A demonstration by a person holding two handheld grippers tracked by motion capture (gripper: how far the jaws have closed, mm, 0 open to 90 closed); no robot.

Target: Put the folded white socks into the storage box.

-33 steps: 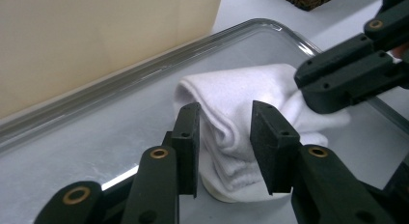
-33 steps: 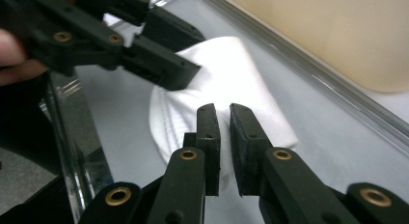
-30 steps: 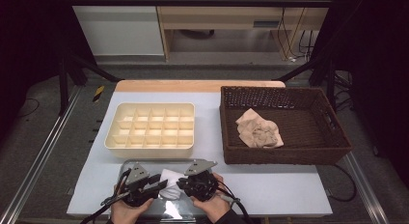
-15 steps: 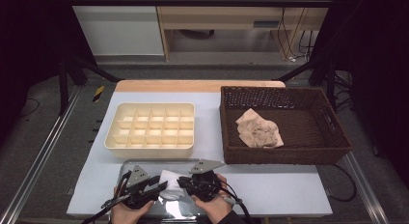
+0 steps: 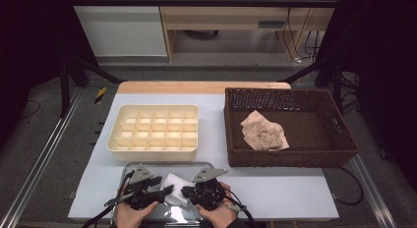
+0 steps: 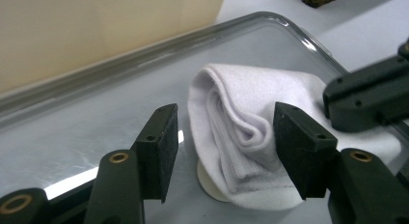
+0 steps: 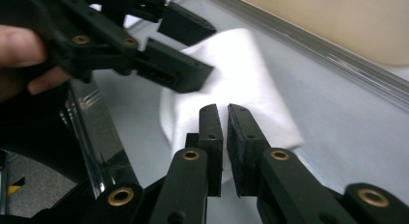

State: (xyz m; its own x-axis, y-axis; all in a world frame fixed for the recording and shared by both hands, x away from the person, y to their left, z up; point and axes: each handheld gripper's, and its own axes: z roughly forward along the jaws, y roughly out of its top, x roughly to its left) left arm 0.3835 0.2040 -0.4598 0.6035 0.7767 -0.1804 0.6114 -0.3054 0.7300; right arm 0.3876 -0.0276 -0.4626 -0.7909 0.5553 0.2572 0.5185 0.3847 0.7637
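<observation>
Clutter was sparse around our work. At the bottom centre of the high view a folded white cloth (image 5: pixel 173 183) lay in a clear shallow tray (image 5: pixel 169 165), between our two grippers. Just above the tray sat a cream plastic organiser box divided into small square compartments (image 5: pixel 153 131), and at the right of the frame stood a dark brown woven wicker basket (image 5: pixel 290 124) holding a crumpled beige cloth (image 5: pixel 264 130). Both were well apart from our hands, and nothing blocked the white cloth except our own jaws.

We held the left gripper (image 6: pixel 225 137) with its jaws spread; they had just been opening, and the rolled end of the white cloth stood between them, the right pad just at the folds without our being able to tell whether it touched. We held the right gripper (image 7: pixel 225 125) with its jaws nearly pressed together over the cloth's near edge; whether they pinched fabric we could not tell.

We worked on a pale grey-white tabletop (image 5: pixel 295 193) with a light wooden strip (image 5: pixel 201 87) along its far edge, framed by metal rails. Beyond it, in the upper part of the frame, we saw a grey floor, a wooden bench, cables and dark curtains at both sides.
</observation>
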